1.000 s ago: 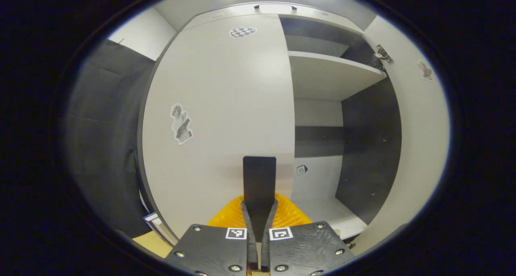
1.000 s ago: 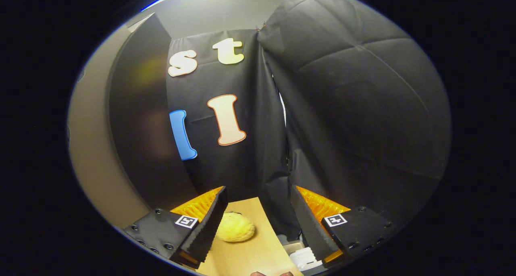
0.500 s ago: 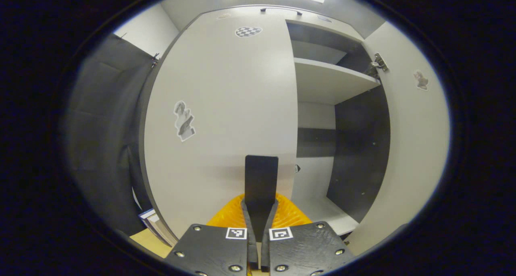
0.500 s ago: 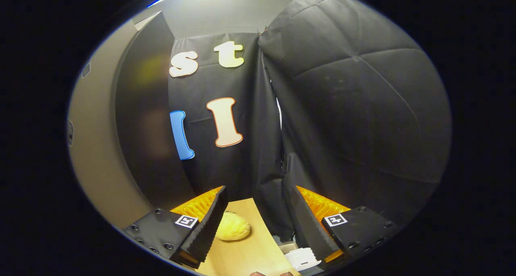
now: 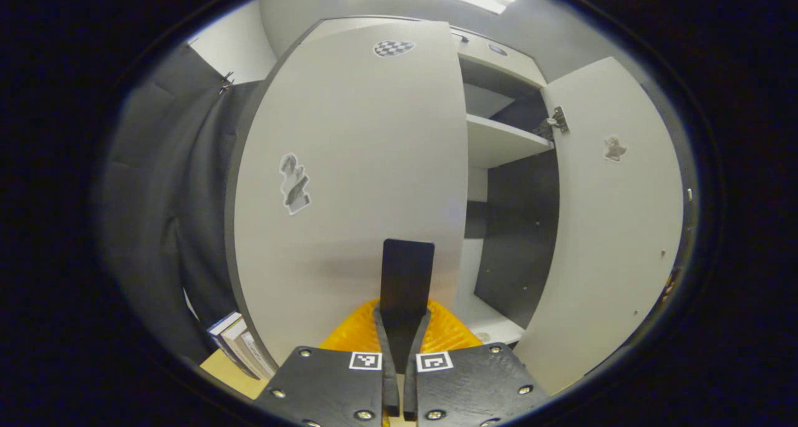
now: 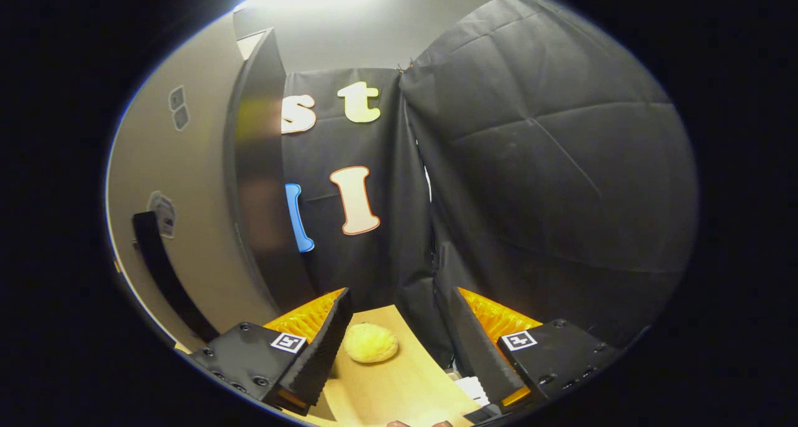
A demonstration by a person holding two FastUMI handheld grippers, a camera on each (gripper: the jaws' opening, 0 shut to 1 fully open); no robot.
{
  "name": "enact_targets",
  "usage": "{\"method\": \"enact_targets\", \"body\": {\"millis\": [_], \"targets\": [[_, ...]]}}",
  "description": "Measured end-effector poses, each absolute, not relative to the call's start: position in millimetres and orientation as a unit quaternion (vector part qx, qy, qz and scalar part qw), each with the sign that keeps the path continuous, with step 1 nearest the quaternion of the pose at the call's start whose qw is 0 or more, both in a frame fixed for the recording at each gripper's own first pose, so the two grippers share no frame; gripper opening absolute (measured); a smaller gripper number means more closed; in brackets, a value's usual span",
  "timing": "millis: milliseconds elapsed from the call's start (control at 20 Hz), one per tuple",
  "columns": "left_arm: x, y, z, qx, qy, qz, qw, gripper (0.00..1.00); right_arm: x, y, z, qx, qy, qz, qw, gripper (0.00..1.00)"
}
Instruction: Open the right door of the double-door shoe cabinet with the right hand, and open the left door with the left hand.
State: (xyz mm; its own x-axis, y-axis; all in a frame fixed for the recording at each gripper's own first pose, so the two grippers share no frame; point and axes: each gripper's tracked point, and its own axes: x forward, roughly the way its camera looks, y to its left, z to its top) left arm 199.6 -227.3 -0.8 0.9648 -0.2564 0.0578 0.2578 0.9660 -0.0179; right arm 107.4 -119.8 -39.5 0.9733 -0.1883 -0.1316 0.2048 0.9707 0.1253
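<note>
- Cabinet: tall, flat matte panels, pale outside and dark on the inner side wall; in the left gripper view it runs from 12 to 5 o'clock.
- Left door: smooth pale slab with curved-looking edges from the lens, straight ahead of the left gripper. A checkered sticker sits near its top and a grey picture sticker at 9 o'clock on its face. Its free edge runs down just right of the fingers.
- Right door: swung open at 3 o'clock, its pale inner face showing a small sticker and a metal hinge at its upper left. In the right gripper view the same door stands at 9 o'clock, dark edge on.
- Shelf: pale board inside the opening, at 1 o'clock; the space below is shadowed and hard to read.
- Left gripper: fingers pressed together into one upright flat blade, at or just before the left door's lower face near its free edge; contact cannot be told, and nothing shows between them.
- Right gripper: fingers spread wide with ribbed inner faces, holding nothing, pointed at the cloth wall away from the cabinet.
- Table: light wood strip at 6 o'clock.
- Books: a few spines at 7 o'clock, cut off.
- Yellow lump: rounded, rough, on the table between the right fingers; what it is stays unclear.
</note>
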Motion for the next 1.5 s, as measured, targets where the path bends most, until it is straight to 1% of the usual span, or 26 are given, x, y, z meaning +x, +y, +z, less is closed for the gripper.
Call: {"method": "enact_targets", "body": {"millis": [250, 300, 450, 500, 550, 650, 700, 800, 1100, 1500], "targets": [[180.5, -215.1, 4.1, -0.010, -0.029, -0.157, 0.987, 0.05, 51.7, -87.8, -39.3, 0.059, 0.052, -0.116, 0.990, 0.98], [173.8, -211.9, 3.9, -0.011, -0.031, -0.163, 0.986, 0.05, 42.4, -81.4, -39.7, 0.057, 0.050, -0.118, 0.990, 0.92], [157.6, -193.9, 0.4, -0.018, -0.034, -0.175, 0.984, 0.05, 21.2, -61.0, -45.3, 0.054, 0.053, -0.119, 0.990, 0.92], [152.1, -187.8, 0.5, -0.017, -0.034, -0.177, 0.984, 0.05, 16.1, -54.3, -45.5, 0.054, 0.054, -0.118, 0.990, 0.98], [146.0, -181.3, 1.1, -0.015, -0.035, -0.178, 0.983, 0.05, 11.5, -48.7, -46.4, 0.055, 0.055, -0.117, 0.990, 0.92], [134.9, -169.8, 3.4, -0.017, -0.036, -0.179, 0.983, 0.05, 7.5, -34.7, -45.4, 0.059, 0.054, -0.112, 0.991, 0.92], [130.0, -162.2, 3.8, -0.020, -0.038, -0.179, 0.983, 0.05, 5.4, -28.4, -45.1, 0.060, 0.053, -0.108, 0.991, 1.00], [122.2, -145.1, 3.6, -0.024, -0.043, -0.176, 0.983, 0.05, 1.6, -16.9, -46.4, 0.058, 0.053, -0.101, 0.992, 0.98], [109.2, -115.2, 5.6, -0.034, -0.051, -0.167, 0.984, 0.05, -0.7, 3.9, -44.9, 0.050, 0.050, -0.087, 0.994, 0.98], [103.1, -89.9, 7.1, -0.033, -0.057, -0.152, 0.986, 0.04, -4.6, 5.6, -44.4, 0.060, 0.048, -0.087, 0.993, 0.98]]}}
